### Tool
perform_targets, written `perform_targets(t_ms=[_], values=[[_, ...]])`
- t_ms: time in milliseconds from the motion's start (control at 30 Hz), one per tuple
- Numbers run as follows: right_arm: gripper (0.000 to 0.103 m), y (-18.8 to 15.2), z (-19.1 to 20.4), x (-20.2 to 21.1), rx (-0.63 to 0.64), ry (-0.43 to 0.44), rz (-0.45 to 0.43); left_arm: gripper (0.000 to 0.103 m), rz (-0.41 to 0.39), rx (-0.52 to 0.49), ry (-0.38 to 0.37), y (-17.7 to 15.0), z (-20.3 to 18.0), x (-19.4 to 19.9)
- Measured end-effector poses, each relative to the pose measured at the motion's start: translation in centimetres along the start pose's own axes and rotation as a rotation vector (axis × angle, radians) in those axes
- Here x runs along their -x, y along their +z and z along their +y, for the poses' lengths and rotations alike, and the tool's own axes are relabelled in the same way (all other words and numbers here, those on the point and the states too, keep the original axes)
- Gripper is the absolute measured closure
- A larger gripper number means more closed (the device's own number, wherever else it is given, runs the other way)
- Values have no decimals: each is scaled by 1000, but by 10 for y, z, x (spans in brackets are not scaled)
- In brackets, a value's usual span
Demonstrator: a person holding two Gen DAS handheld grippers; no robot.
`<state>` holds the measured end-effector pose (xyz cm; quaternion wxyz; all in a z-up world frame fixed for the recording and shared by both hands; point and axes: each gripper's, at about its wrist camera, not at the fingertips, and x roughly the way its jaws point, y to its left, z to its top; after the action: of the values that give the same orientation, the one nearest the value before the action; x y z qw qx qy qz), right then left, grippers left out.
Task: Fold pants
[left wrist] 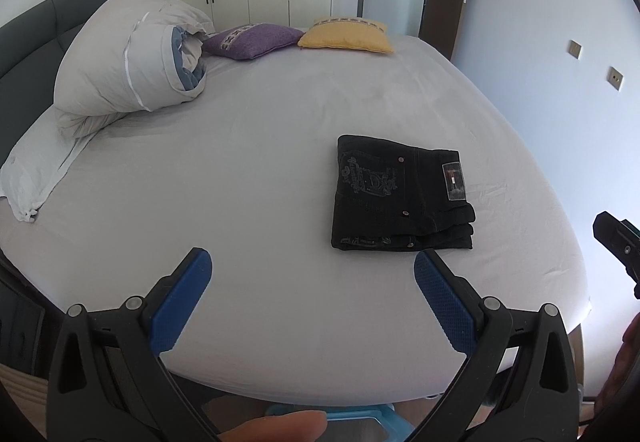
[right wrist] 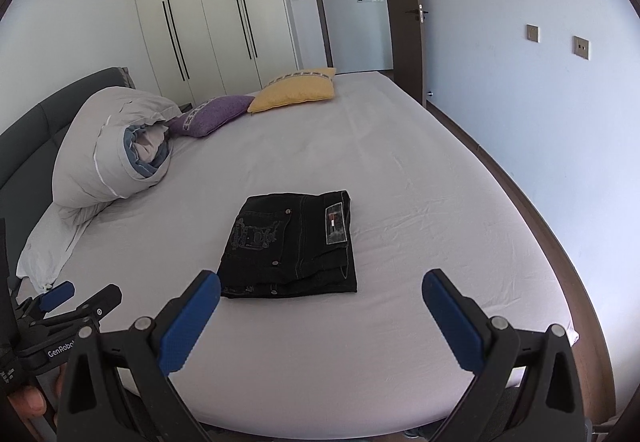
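Black pants [left wrist: 400,194] lie folded into a compact rectangle on the white bed sheet [left wrist: 260,182], back pocket embroidery and waist label up. They also show in the right wrist view [right wrist: 292,246]. My left gripper [left wrist: 312,262] is open and empty, held above the bed's near edge, to the near left of the pants. My right gripper [right wrist: 320,282] is open and empty, just short of the pants' near edge. The left gripper also shows at the left of the right wrist view [right wrist: 76,298].
A rolled grey duvet [left wrist: 128,62] and a white pillow [left wrist: 36,166] lie at the left by the dark headboard [left wrist: 24,42]. A purple cushion [left wrist: 252,38] and a yellow cushion [left wrist: 348,36] sit at the far side. Wardrobes and an open door stand behind.
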<state>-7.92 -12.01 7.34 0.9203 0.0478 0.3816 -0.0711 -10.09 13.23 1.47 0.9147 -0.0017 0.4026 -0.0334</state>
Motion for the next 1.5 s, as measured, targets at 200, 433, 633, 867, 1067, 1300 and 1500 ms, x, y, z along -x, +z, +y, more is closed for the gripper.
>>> perform_targets(t_ms=[200, 433, 633, 867, 1067, 1300, 1500], values=[[0, 0, 3, -4, 8, 7, 16, 0, 13, 1, 2, -2, -1, -6], [0, -1, 6, -6, 19, 8, 26, 0, 17, -4, 7, -4, -3, -8], [0, -3, 10, -8, 28, 15, 37, 0, 29, 2, 7, -6, -3, -11], [0, -4, 11, -10, 30, 17, 47, 0, 36, 1, 7, -7, -4, -13], [0, -5, 13, -11, 31, 17, 49, 0, 42, -1, 7, -8, -6, -15], [0, -8, 14, -12, 33, 19, 53, 0, 46, -2, 6, -7, -6, -16], [0, -9, 14, -13, 36, 21, 55, 0, 47, -2, 6, -8, -7, -16]])
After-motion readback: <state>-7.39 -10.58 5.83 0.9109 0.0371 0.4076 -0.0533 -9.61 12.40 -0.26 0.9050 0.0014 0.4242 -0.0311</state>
